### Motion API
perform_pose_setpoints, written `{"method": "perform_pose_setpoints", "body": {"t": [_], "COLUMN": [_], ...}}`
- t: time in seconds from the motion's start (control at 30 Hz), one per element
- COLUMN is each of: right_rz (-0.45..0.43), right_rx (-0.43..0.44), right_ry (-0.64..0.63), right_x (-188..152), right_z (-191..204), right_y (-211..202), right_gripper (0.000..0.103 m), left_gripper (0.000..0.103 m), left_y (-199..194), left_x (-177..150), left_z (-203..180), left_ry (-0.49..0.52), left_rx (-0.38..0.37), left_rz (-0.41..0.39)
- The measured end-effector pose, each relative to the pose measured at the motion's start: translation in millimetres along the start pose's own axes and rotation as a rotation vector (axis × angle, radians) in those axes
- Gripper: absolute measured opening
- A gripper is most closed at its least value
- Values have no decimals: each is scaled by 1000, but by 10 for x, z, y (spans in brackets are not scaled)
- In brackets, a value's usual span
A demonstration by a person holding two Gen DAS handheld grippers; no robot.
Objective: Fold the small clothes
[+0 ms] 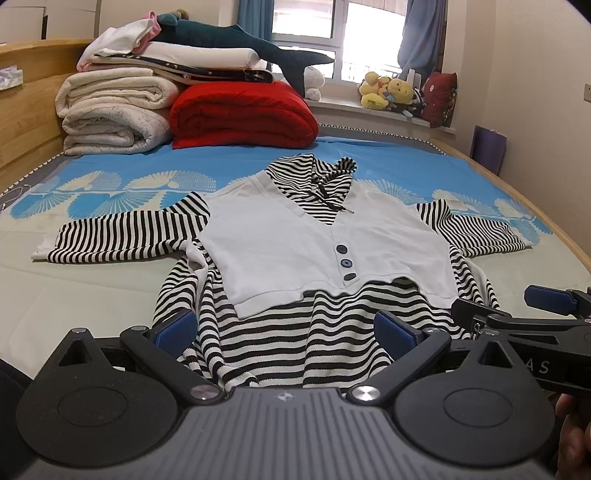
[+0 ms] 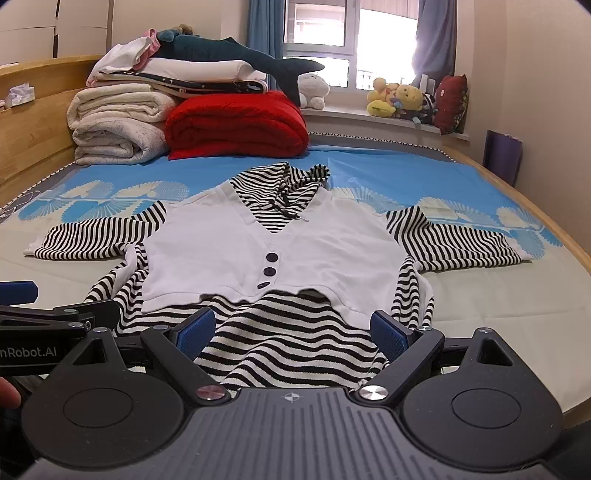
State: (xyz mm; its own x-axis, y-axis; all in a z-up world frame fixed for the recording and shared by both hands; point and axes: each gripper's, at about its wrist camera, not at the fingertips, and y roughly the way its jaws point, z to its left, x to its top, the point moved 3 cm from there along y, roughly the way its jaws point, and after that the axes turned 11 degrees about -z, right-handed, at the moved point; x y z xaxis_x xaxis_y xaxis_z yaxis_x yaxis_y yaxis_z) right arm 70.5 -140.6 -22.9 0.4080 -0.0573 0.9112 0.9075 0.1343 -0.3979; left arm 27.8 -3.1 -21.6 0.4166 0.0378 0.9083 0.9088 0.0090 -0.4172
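A small striped hooded top (image 1: pixel 295 343) with a white buttoned vest panel (image 1: pixel 295 243) lies flat and face up on the bed (image 1: pixel 74 295), its hem toward the bed's near edge and its hood (image 1: pixel 314 170) pointing toward the far edge by the window (image 1: pixel 332 22). Both striped sleeves spread outward, one toward the left edge (image 1: pixel 122 236) and one toward the right edge (image 1: pixel 476 229). Three dark buttons (image 1: pixel 345 263) run down the middle of the vest panel.

The left gripper (image 1: pixel 284 332) hovers at the hem with its blue-padded fingers (image 1: pixel 177 328) spread wide, the striped fabric showing between them; it holds nothing. The right gripper (image 2: pixel 291 332) sits just beside it at the same hem, its fingers (image 2: pixel 388 332) likewise wide apart over the striped cloth and closed on nothing. Whether the pads touch the fabric cannot be told.

At the far left corner of the bed, cream blankets (image 2: pixel 118 125) are stacked beside a folded red quilt (image 2: pixel 236 125), with white folded linen (image 2: pixel 199 72) and a dark teal plush shark (image 2: pixel 236 55) on top. Yellow soft toys (image 2: pixel 399 98) sit on the windowsill.
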Motion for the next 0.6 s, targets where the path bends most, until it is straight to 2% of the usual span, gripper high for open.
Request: {"method": "perform_pose_setpoints", "body": {"t": [0.37,0.6], "right_rz": [-3,-8], "right_rx": [-1,-6], "right_ry": [-3,5], "right_x": [1,13], "right_z": [3,-14], "right_y": [-3,-2], "right_gripper": [91,90], "left_gripper": [102,102], "left_y": [7,3], "left_x": [-4,-8], "left_z": [-4,-25], "left_ry": [-13,19], "left_rx": [-8,-5], "left_rz": [1,1]}}
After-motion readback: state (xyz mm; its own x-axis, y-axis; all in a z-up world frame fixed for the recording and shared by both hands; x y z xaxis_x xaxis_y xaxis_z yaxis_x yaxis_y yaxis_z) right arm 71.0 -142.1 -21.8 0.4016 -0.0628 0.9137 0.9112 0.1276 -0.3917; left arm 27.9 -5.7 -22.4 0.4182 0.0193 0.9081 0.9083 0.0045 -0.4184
